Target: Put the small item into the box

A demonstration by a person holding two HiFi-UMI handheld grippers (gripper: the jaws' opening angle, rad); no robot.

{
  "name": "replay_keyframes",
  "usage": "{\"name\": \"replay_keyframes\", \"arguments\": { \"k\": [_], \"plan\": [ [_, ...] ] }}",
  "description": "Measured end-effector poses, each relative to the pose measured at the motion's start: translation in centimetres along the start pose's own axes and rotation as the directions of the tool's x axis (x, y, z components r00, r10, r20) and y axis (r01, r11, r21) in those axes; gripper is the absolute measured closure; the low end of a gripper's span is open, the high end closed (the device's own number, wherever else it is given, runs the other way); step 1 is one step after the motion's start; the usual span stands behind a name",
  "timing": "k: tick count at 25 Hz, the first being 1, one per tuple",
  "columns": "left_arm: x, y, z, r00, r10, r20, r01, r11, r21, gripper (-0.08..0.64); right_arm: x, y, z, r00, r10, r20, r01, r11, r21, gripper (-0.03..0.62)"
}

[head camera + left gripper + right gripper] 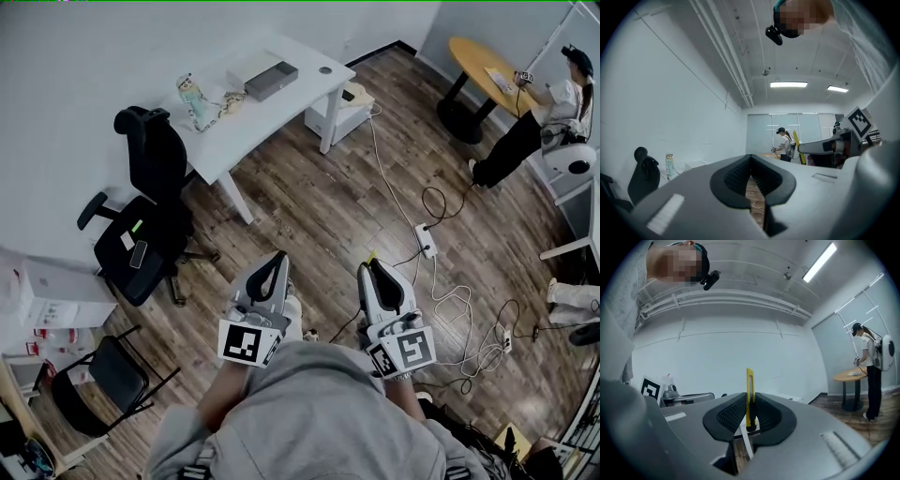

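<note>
My right gripper is shut on a slim yellow utility knife, which stands upright between the jaws and sticks out past them. In the head view its yellow tip peeks out ahead of the right gripper. My left gripper is shut with nothing between its jaws; in the head view the left gripper is held close to my body, beside the right one. A flat grey box lies far ahead on the white desk.
A cartoon-patterned bottle stands on the desk. A black office chair and a folding chair are at the left. Cables and a power strip lie on the wooden floor. Another person stands by a round table.
</note>
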State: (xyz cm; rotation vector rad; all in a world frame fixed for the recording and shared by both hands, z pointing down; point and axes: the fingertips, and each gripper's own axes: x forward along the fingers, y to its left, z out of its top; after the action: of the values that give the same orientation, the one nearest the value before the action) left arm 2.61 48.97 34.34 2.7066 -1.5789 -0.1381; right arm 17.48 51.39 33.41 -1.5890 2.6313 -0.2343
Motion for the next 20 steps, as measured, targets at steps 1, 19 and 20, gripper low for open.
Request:
{"name": "replay_keyframes", "arguments": {
  "k": [1,19,20],
  "plan": [
    [0.8,0.4,-0.1,1.000,0.000,-0.003,0.000,1.000,0.000,0.557,0.6,-0.3,0.1,1.000,0.000,0.001,0.000,1.000,-0.007,0.520],
    [13.0,7.4,0.3,0.997,-0.077,0.003,0.077,0.997,-0.002,0.557,12.8,-5.3,1.5,0.997,-0.071,-0.011,0.071,0.997,-0.004,0.518],
    [13.3,7.9,0.4,0.997,-0.077,0.009,0.077,0.997,-0.003,0.557,13.4,-5.3,1.6,0.997,-0.074,-0.010,0.074,0.997,-0.009,0.518]
  ]
}}
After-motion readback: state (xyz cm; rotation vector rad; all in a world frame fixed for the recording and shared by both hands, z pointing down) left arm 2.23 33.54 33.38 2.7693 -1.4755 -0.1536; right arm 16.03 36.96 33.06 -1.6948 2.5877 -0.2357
